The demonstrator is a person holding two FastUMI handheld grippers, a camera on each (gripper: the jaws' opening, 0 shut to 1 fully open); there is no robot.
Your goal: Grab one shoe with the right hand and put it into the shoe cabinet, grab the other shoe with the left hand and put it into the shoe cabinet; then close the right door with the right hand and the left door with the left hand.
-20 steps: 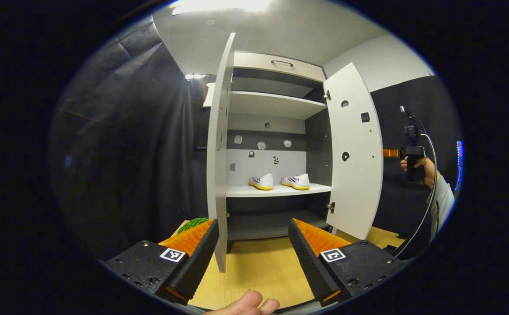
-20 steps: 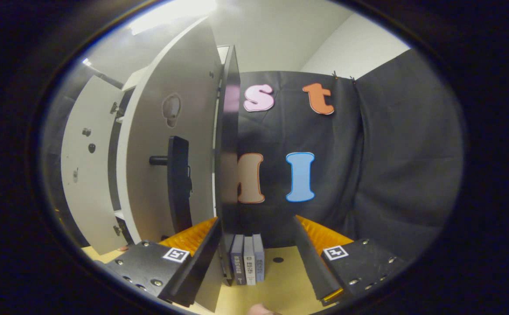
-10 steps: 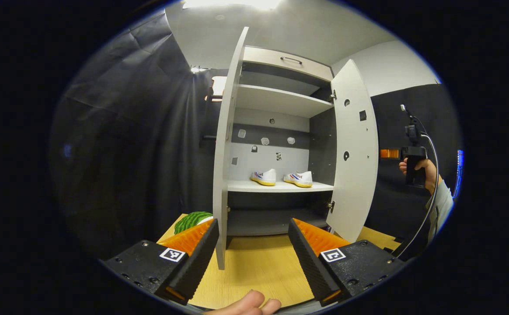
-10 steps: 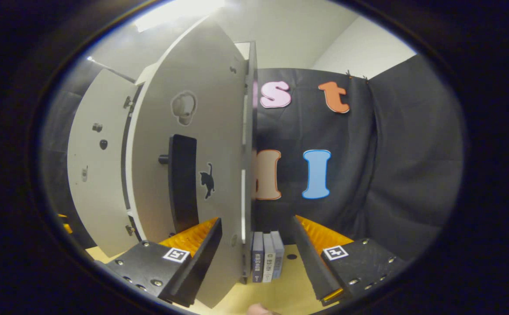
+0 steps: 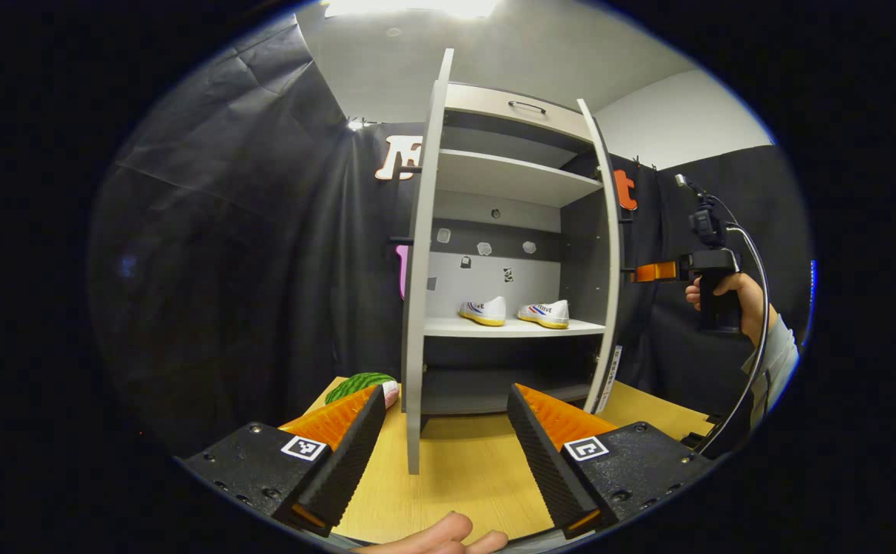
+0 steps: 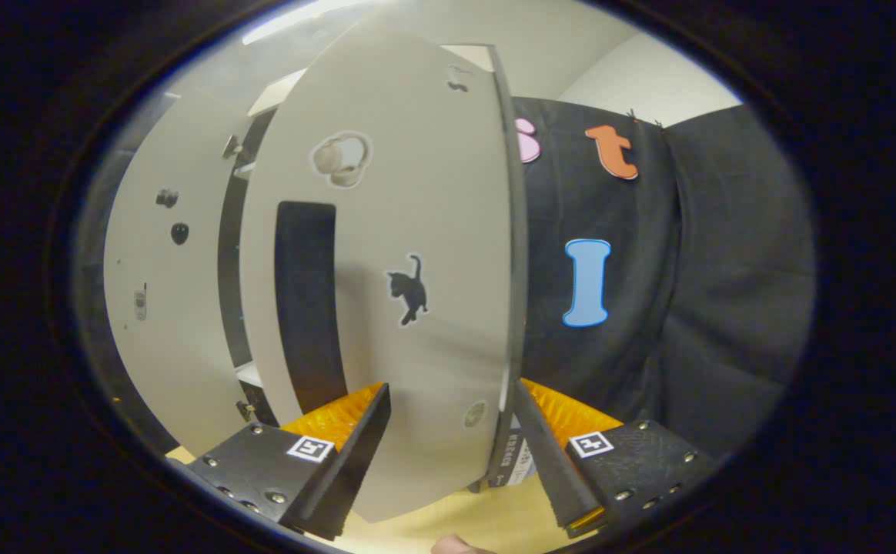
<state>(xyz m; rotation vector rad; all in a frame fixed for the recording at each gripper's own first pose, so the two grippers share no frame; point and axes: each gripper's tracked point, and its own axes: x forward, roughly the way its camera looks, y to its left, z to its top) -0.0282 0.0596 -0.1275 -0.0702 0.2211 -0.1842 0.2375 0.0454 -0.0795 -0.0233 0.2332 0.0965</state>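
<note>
Two white shoes with yellow soles, one [image 5: 483, 311] and the other [image 5: 545, 313], stand side by side on the cabinet's middle shelf [image 5: 513, 328]. The left door [image 5: 419, 261] is edge-on to me, and its lower edge hangs between the spread fingers of my open left gripper [image 5: 444, 454]. The right door [image 5: 610, 254] is also edge-on, with my right gripper [image 5: 660, 271] at its outer side, held by a hand [image 5: 725, 296]. In the right gripper view, the right door's outer face [image 6: 417, 231] with its black handle [image 6: 305, 300] stands close before my open right gripper [image 6: 452, 454].
The cabinet sits on a yellow wooden table [image 5: 463, 469]. A green striped object [image 5: 359, 382] lies left of the cabinet. A few books [image 6: 509, 462] stand behind the right door. The left door's inner face [image 6: 155, 292] shows beyond. Black cloth walls surround the booth.
The right door has swung from wide open to edge-on in the left gripper view, and its outer face has turned toward the right gripper. The left gripper has shifted slightly; the left door stays open.
</note>
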